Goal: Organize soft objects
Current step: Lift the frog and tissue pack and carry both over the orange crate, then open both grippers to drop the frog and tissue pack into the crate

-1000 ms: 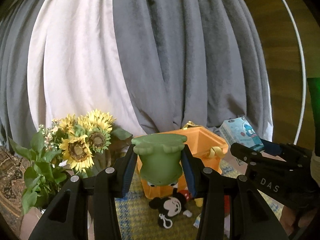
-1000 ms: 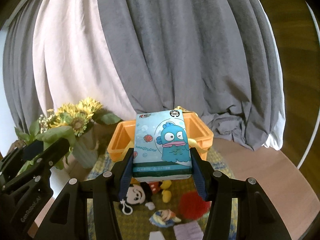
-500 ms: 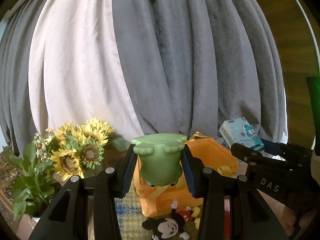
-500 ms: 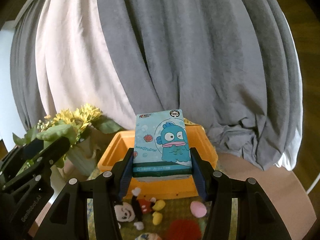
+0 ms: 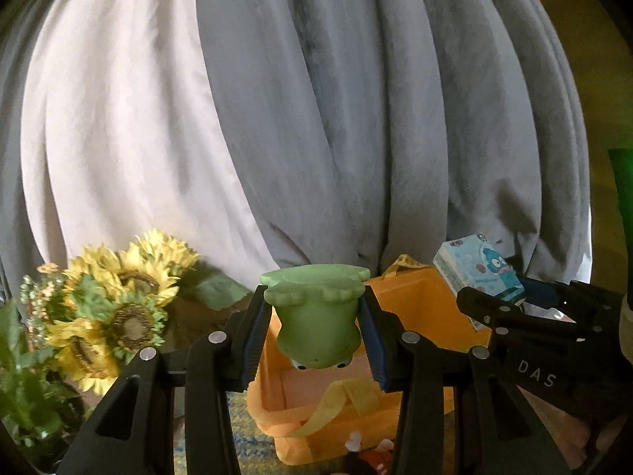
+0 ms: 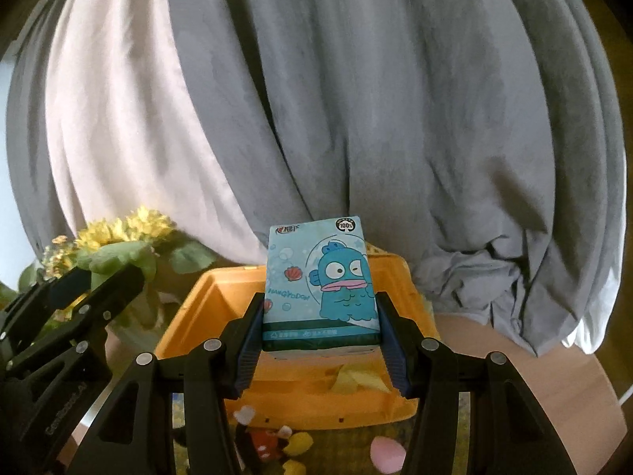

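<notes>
My left gripper (image 5: 314, 316) is shut on a green soft frog toy (image 5: 316, 316), held upside down above the near left part of the orange storage box (image 5: 419, 316). My right gripper (image 6: 320, 316) is shut on a blue cartoon tissue pack (image 6: 320, 281), held over the open orange box (image 6: 205, 301). The tissue pack also shows in the left wrist view (image 5: 474, 275), and the frog in the right wrist view (image 6: 118, 257). A Mickey plush (image 6: 269, 441) lies on the mat in front of the box.
A sunflower bouquet (image 5: 114, 297) stands left of the box. Grey and white curtains (image 5: 316, 118) hang behind. Yellow straps (image 6: 356, 380) lie inside the box. A pink soft piece (image 6: 389, 453) lies on the checked mat. The round wooden table (image 6: 554, 396) extends right.
Both grippers have moved forward and closer to the orange box, each keeping its hold. The toys on the mat have slipped toward the bottom edge of both views.
</notes>
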Demonstrator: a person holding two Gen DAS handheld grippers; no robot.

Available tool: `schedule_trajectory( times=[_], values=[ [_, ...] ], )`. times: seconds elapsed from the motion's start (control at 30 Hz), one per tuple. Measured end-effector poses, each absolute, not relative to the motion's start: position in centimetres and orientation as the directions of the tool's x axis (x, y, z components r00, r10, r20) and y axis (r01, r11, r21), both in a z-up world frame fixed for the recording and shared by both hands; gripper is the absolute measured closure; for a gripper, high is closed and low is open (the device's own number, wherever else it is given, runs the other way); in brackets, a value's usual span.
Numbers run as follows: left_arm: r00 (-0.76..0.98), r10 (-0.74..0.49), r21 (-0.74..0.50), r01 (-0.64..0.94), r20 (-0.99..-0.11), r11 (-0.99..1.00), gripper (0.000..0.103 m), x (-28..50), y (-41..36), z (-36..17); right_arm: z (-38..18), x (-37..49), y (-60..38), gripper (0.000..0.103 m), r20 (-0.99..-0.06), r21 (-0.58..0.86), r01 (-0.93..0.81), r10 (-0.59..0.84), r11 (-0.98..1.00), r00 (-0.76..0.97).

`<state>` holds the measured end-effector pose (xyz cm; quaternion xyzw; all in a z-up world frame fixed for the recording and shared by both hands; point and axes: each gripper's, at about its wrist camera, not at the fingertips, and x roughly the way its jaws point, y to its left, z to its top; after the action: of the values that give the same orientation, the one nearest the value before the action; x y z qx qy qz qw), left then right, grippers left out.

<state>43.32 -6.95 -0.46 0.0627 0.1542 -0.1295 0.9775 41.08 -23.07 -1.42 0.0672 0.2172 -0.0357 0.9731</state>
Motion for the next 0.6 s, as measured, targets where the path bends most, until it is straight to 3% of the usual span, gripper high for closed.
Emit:
schedule_trajectory(
  times=[0.6],
  values=[
    [0.855, -0.231, 0.085, 0.303, -0.464, 0.949, 0.059, 51.0, -9.2, -5.9, -6.7, 49.1, -25.3, 0.049, -0.573, 0.120, 0.112, -0.023, 0.986, 0.819]
  ],
)
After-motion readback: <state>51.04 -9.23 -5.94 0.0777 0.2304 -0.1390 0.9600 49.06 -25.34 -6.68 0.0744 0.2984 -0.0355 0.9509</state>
